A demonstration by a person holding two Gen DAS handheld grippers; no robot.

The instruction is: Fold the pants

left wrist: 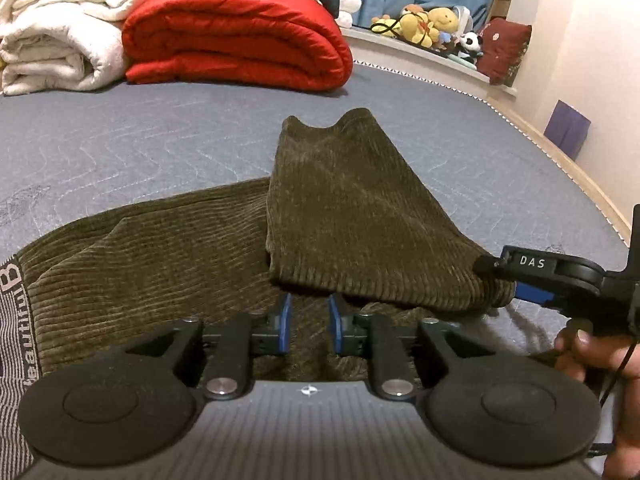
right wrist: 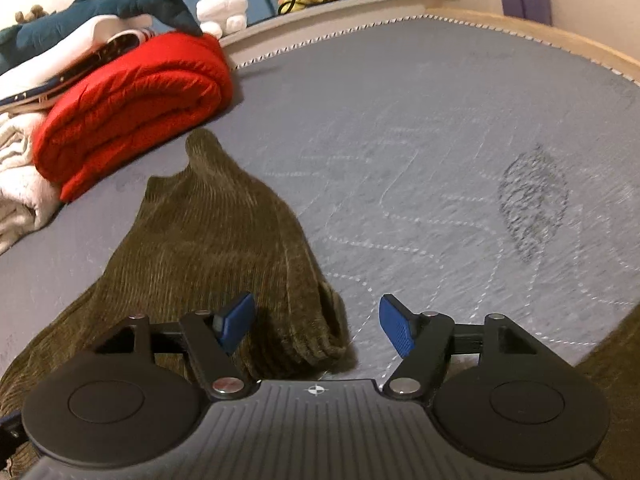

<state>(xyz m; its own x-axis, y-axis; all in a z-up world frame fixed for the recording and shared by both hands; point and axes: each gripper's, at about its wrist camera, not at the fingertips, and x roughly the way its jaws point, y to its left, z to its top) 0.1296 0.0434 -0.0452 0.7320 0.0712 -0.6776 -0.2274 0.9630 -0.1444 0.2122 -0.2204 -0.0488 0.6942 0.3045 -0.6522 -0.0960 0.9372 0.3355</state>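
Observation:
Olive-brown corduroy pants (left wrist: 168,252) lie on the grey-blue mattress (left wrist: 120,140), with the legs folded over into a raised flap (left wrist: 352,208). The waistband (left wrist: 16,320) with lettering is at the left edge. My left gripper (left wrist: 310,322) is open, low over the cloth, its blue pads just under the flap's near edge. My right gripper (right wrist: 318,326) is open and wide, straddling the folded edge of the pants (right wrist: 224,248). In the left wrist view the right gripper (left wrist: 520,280) touches the flap's right corner.
A folded red quilt (left wrist: 236,36) and white blankets (left wrist: 56,28) lie at the far left of the mattress. Plush toys (left wrist: 432,24) sit on a ledge behind. The bed's wooden edge (left wrist: 560,160) runs on the right. A dark smudge (right wrist: 532,200) marks the mattress.

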